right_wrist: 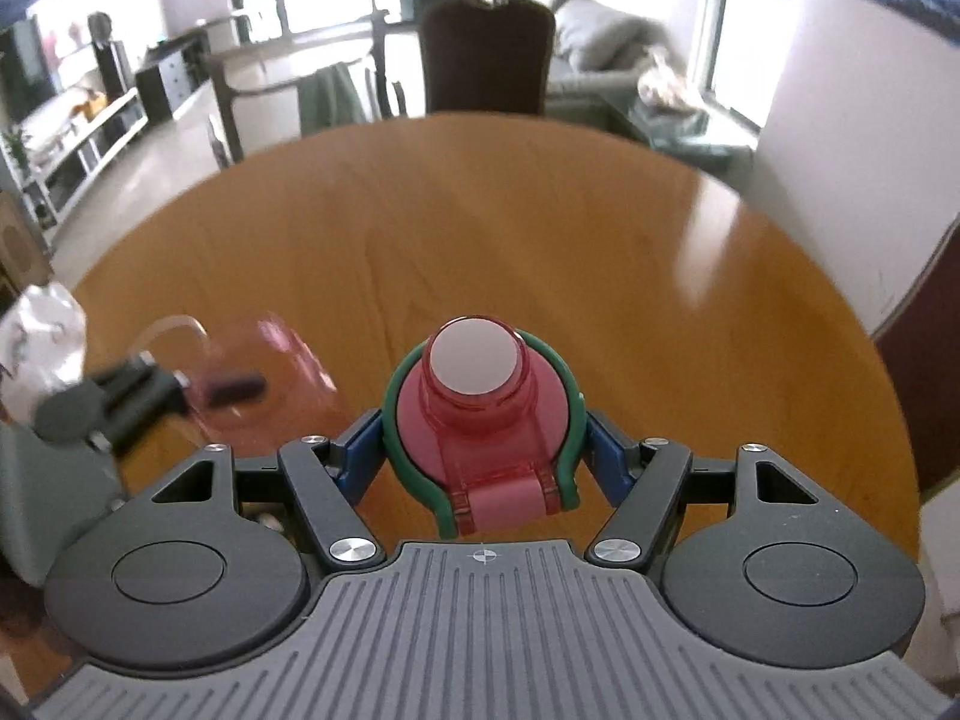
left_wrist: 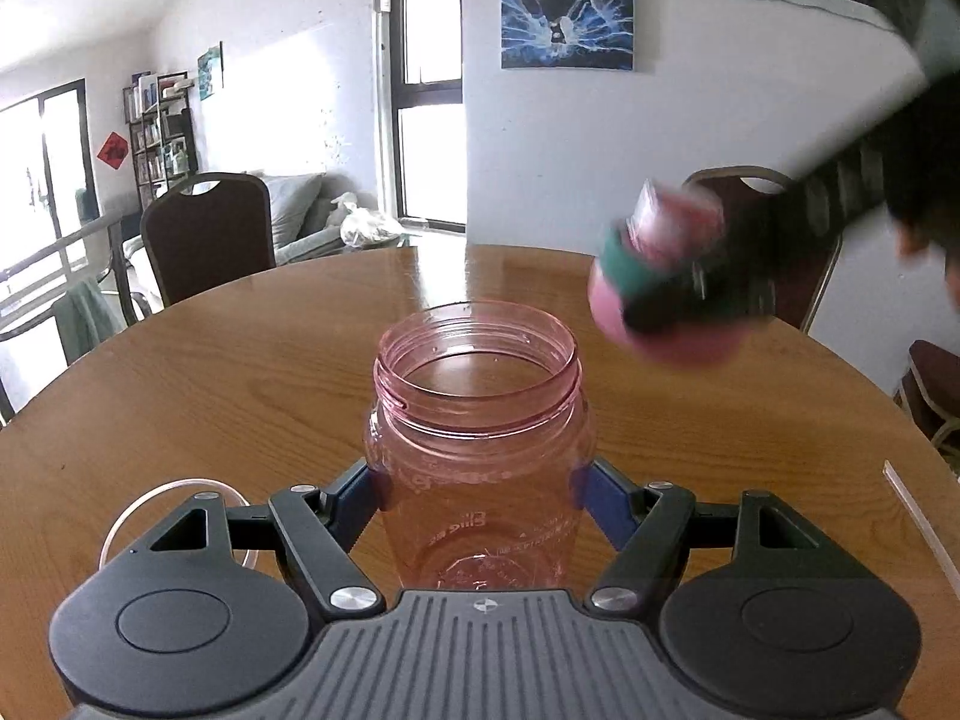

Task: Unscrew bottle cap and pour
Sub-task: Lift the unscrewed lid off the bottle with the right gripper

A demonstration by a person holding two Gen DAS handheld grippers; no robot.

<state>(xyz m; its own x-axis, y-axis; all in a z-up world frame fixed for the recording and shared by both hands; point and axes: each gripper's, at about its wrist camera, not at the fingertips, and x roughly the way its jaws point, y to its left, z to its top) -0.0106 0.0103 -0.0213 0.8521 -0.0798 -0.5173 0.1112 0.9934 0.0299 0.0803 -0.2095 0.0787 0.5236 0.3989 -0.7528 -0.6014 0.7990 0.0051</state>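
Observation:
A clear pink bottle (left_wrist: 477, 438) stands upright on the round wooden table (left_wrist: 240, 372), its wide mouth uncovered. My left gripper (left_wrist: 480, 495) is shut on the bottle's body, blue pads (left_wrist: 603, 501) pressing both sides. In the right wrist view my right gripper (right_wrist: 480, 450) is shut on the pink cap (right_wrist: 480, 408) with a green band and a white top. The same cap (left_wrist: 654, 276) shows blurred in the left wrist view, held in the air to the right of and above the bottle mouth. The bottle (right_wrist: 264, 384) appears blurred at the left of the right wrist view.
A clear loop of tubing (left_wrist: 132, 516) lies on the table at the left. A white straw-like strip (left_wrist: 918, 516) lies at the right edge. Dark chairs (left_wrist: 210, 234) stand around the far side. A crumpled clear plastic item (right_wrist: 42, 336) sits at the left.

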